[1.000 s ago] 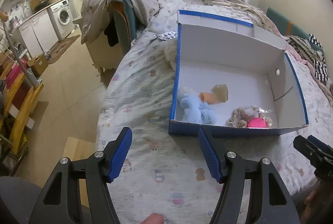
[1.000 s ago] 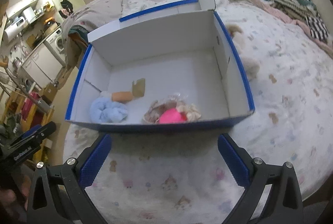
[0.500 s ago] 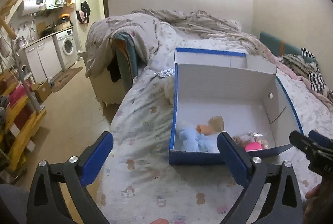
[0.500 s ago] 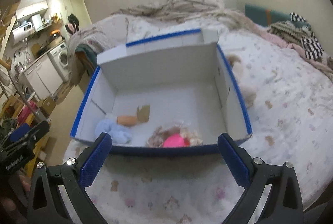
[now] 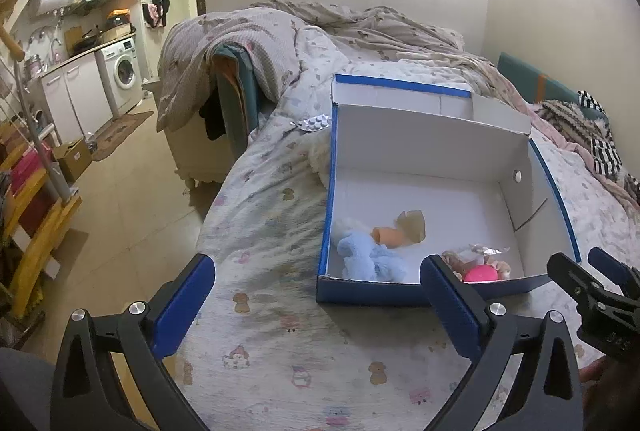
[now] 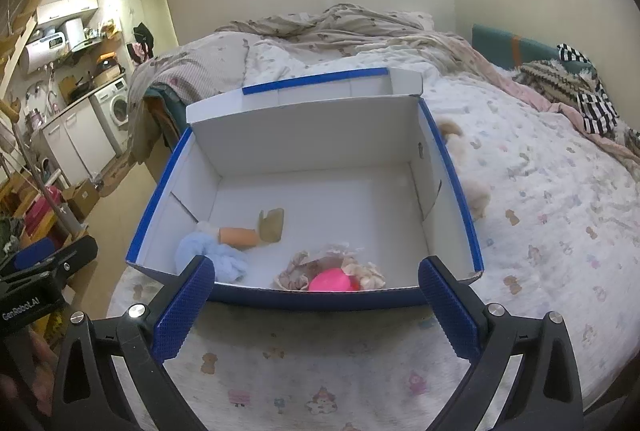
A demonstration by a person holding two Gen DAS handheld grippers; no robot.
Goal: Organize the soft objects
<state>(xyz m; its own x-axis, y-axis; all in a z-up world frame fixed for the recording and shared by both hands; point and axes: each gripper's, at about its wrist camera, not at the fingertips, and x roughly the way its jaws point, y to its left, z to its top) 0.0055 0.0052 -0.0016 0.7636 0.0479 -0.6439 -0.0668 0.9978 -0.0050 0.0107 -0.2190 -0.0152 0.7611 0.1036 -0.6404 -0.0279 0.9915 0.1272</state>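
A blue and white open box [image 5: 420, 135] [image 6: 304, 135] sits on the bed. Inside lie a light blue plush [image 5: 370, 257] [image 6: 208, 255], an orange soft piece [image 5: 386, 235] [image 6: 238, 235], a tan piece [image 5: 412, 225] [image 6: 272, 225] and a pink ball in frilly fabric [image 5: 478, 273] [image 6: 330, 279]. A white plush [image 5: 320, 155] lies outside the box's left wall. A cream plush [image 6: 476, 191] lies outside its right wall. My left gripper [image 5: 316, 305] is open and empty, in front of the box. My right gripper [image 6: 314, 305] is open and empty, near the box's front wall.
The bed has a patterned sheet [image 6: 540, 199] and a rumpled duvet [image 5: 360, 27] at the back. A pill blister pack [image 5: 314, 122] lies near the box's far left corner. Striped clothes [image 6: 592, 103] lie at the right. The floor and a washing machine [image 5: 120, 73] are at the left.
My left gripper has opened wide. Both grippers have pulled back and tilted up, so the box looks lower and farther in both views.
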